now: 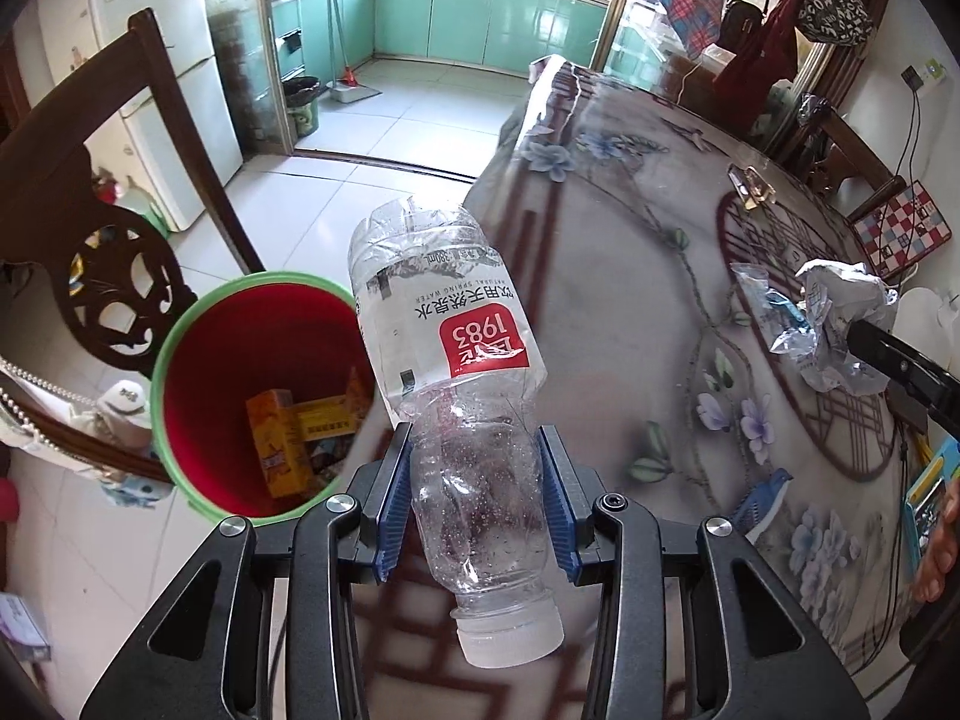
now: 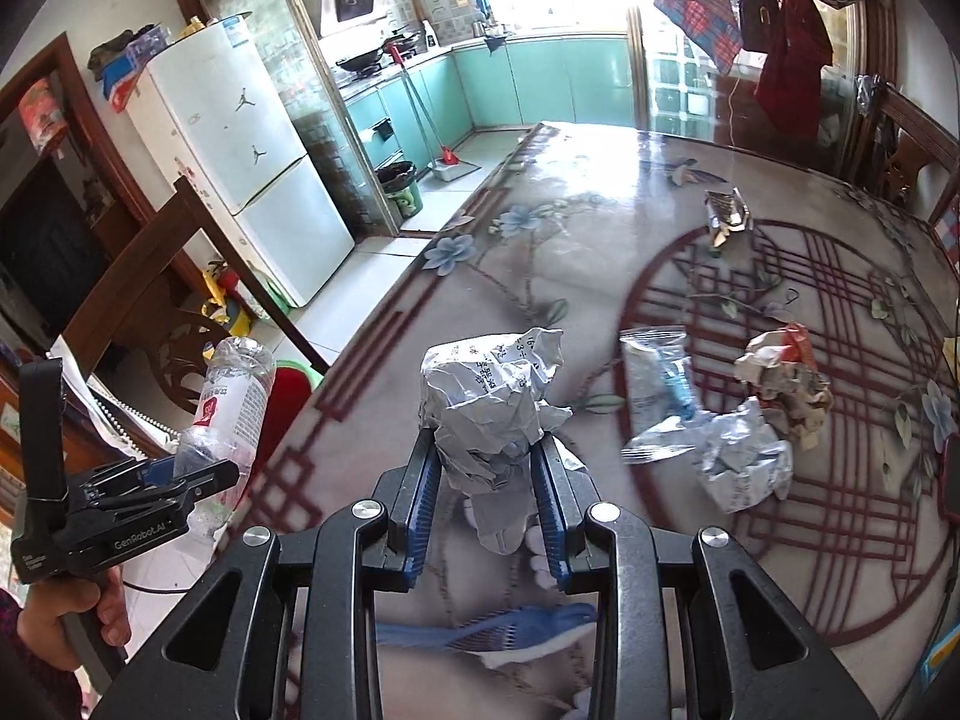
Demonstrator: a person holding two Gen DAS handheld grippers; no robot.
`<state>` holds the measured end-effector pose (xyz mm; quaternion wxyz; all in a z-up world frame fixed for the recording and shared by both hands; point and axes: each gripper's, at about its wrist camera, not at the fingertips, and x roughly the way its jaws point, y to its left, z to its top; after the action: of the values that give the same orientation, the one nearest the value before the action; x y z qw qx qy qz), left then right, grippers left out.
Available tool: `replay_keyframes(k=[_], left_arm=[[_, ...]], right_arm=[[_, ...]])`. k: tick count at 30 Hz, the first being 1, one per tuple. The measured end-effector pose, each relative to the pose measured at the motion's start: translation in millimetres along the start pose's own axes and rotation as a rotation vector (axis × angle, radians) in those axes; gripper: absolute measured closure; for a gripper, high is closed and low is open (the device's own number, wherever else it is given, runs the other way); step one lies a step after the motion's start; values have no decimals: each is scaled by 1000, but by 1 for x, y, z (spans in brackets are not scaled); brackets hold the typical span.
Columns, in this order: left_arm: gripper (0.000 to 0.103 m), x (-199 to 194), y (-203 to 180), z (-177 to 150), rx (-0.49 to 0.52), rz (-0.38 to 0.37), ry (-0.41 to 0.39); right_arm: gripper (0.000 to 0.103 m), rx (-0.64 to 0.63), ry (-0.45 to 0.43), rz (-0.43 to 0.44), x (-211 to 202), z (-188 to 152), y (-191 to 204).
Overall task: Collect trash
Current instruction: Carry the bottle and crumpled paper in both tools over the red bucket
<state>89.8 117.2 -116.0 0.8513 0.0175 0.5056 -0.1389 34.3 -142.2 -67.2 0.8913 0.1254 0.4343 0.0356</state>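
Beside the flowered surface (image 1: 630,276), our left gripper (image 1: 477,498) clamps a crushed bottle (image 1: 450,360), right gripper (image 2: 483,498) crumpled paper (image 2: 492,396); next we release both above the red bin (image 1: 252,348) ahead-left.

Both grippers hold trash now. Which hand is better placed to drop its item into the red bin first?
Left. The left gripper holds the plastic bottle right beside the red bin. The right gripper holds its crumpled paper over the table, farther from the bin.

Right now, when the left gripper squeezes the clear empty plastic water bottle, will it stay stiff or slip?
The clear plastic water bottle looks empty, so probably light. Its thin walls are already dented, so it likely buckles under the left gripper. The smooth wet-looking plastic may slip; the ribbed blue pads should help.
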Motion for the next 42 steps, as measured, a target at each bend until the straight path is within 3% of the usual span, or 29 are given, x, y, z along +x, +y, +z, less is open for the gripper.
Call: replay_keyframes(k=[17, 29, 42], left_arm=[[65, -1, 77, 15, 14, -1, -25], [65, 26, 136, 5, -9, 64, 57], [65, 67, 164, 4, -8, 89, 171]], right_arm=[[75, 1, -2, 12, 23, 2, 86], [74, -55, 1, 44, 37, 11, 143], [74, -95, 50, 111, 73, 23, 188]])
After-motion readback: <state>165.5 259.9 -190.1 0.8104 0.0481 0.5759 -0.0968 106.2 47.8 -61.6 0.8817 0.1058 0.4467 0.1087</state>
